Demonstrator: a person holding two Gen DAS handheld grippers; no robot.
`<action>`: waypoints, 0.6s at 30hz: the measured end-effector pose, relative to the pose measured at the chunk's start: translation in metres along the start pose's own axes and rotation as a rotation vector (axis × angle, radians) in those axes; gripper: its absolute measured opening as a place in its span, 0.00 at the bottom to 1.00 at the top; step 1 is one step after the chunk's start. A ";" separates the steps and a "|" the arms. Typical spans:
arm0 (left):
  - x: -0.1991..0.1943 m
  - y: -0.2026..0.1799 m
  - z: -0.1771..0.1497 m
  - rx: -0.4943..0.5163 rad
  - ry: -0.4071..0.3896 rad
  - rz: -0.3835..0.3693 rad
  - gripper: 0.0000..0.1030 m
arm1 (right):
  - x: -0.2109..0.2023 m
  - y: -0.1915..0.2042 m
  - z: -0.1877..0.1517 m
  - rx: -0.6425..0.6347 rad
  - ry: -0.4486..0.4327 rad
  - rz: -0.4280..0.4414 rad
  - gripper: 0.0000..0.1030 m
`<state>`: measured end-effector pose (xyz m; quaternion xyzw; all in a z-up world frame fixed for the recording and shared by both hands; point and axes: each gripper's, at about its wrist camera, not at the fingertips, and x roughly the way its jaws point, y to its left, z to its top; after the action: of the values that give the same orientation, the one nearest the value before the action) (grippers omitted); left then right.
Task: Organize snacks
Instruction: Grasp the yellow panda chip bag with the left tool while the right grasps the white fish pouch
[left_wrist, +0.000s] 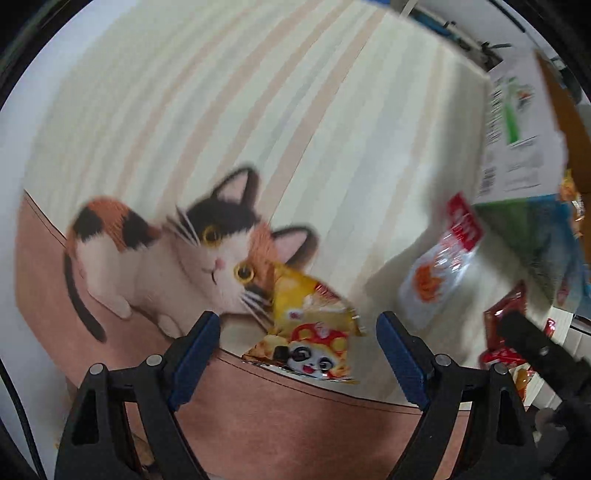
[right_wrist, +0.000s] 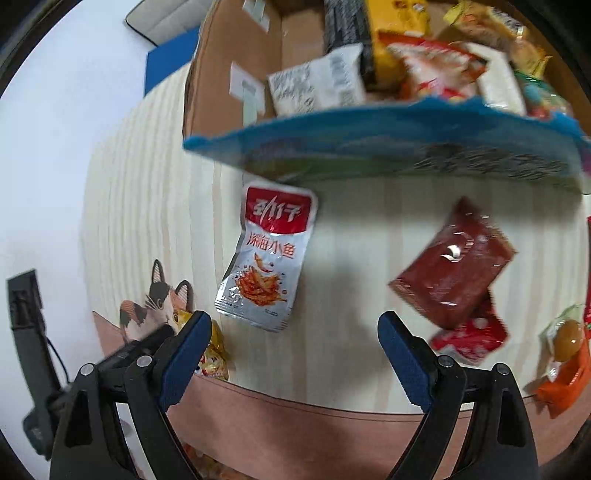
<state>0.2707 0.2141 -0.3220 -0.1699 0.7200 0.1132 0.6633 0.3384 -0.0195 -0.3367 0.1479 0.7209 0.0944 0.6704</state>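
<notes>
While both grippers hang wide open over the mat with nothing in them, here's how it looks:

left gripper: jaws spread wide, empty, pointing down at the yellow panda packet, which sits between the open fingers but isn't pinched.

right gripper: also wide open and empty, aimed at bare mat between the silver fish packet and the dark red packet.

step: looks like the reach-in part of a pick, nothing grabbed yet. Loose snacks lie on the cat mat, and the cardboard box already has a heap of packets inside, so my guess is that's where they go.

next move: left probably needs to drop lower and close on the yellow packet; right has to choose a side, fish or red.

around: a red-and-white packet is tucked under the dark red one, and an orange packet lies off to the right.

in the way: the box's blue flap overhangs the fish packet's top edge. Grippers sit close together, could bump.
</notes>
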 end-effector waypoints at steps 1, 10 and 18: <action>0.009 0.003 -0.001 -0.004 0.022 -0.008 0.84 | 0.005 0.003 0.000 -0.003 0.005 -0.006 0.91; 0.043 0.006 -0.003 -0.001 0.019 -0.083 0.74 | 0.038 0.024 0.007 -0.014 0.033 -0.064 0.91; 0.034 0.014 -0.014 0.003 -0.021 -0.065 0.60 | 0.064 0.042 0.015 0.014 0.045 -0.101 0.91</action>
<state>0.2508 0.2181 -0.3552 -0.1909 0.7074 0.0923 0.6742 0.3528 0.0405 -0.3839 0.1141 0.7429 0.0586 0.6570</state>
